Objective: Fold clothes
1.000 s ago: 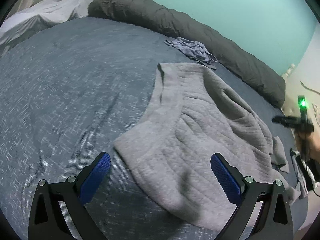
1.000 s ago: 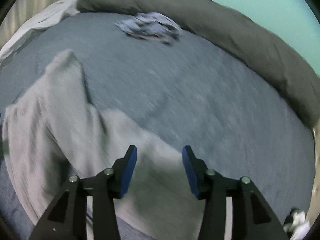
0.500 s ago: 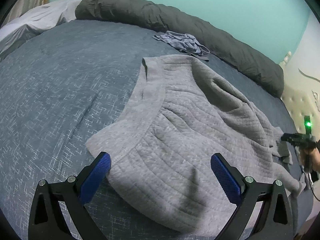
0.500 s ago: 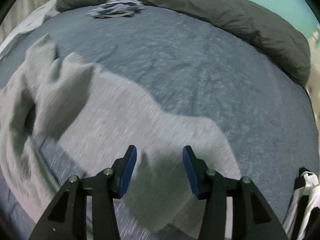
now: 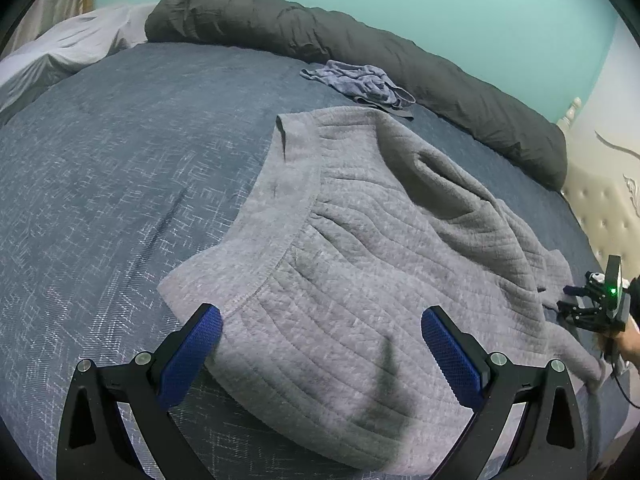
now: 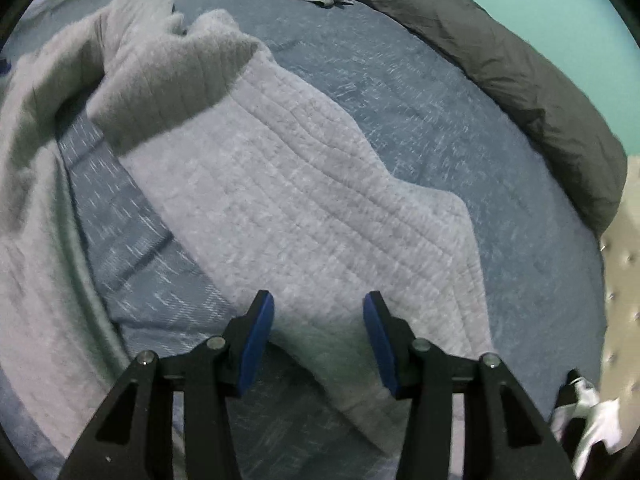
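Note:
A grey quilted garment with a ribbed band lies rumpled on the blue bedspread. My left gripper hovers open and wide over the band end, its left pad at the garment's edge, holding nothing. In the right wrist view one long grey limb of the garment runs toward me. My right gripper stands low over that limb's end with the cloth lying between the closing jaws; the pads do not press on it. The right gripper also shows at the garment's far right, with a hand behind it.
A rolled dark grey duvet lines the far side of the bed below a teal wall. A small blue-grey garment lies crumpled before it. White bedding is at the far left, a tufted headboard at the right, black-and-white clothes beside it.
The right gripper has sunk and travelled along the grey limb to its end, jaws slightly narrower. The left gripper drifted a little over the band and stays wide.

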`<state>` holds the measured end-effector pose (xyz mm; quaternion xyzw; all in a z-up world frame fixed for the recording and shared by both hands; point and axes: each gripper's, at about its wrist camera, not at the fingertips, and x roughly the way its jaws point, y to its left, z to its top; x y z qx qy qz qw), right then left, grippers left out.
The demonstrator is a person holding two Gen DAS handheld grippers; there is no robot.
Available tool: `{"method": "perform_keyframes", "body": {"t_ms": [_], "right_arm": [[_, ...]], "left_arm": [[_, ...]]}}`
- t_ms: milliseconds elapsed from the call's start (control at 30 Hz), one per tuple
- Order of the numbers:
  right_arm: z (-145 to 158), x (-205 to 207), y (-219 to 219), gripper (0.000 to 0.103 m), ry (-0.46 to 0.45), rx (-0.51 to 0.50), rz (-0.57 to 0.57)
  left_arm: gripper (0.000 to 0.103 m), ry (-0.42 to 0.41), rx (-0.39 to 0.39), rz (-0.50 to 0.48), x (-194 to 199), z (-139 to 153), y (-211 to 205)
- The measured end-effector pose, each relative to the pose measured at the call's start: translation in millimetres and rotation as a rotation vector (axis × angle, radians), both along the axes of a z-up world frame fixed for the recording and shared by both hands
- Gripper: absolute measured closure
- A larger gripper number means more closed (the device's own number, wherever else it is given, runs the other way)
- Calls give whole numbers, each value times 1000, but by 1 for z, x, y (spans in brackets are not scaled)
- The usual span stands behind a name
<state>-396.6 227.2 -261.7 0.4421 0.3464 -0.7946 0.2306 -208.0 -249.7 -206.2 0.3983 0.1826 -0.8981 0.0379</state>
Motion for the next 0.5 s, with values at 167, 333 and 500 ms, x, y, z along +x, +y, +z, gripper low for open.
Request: {"method": "perform_keyframes", "body": {"t_ms": [167, 333, 500], "right_arm": [[2, 1, 5, 88, 23, 25, -4], [13, 0, 19, 88, 36, -8, -39], [21, 15, 38, 52, 35, -66, -37]], "left_arm": [[1, -1, 0, 6, -1, -1, -2], [1, -2, 1, 3, -1, 0, -1], [1, 1, -1, -1, 0, 1, 2]]}}
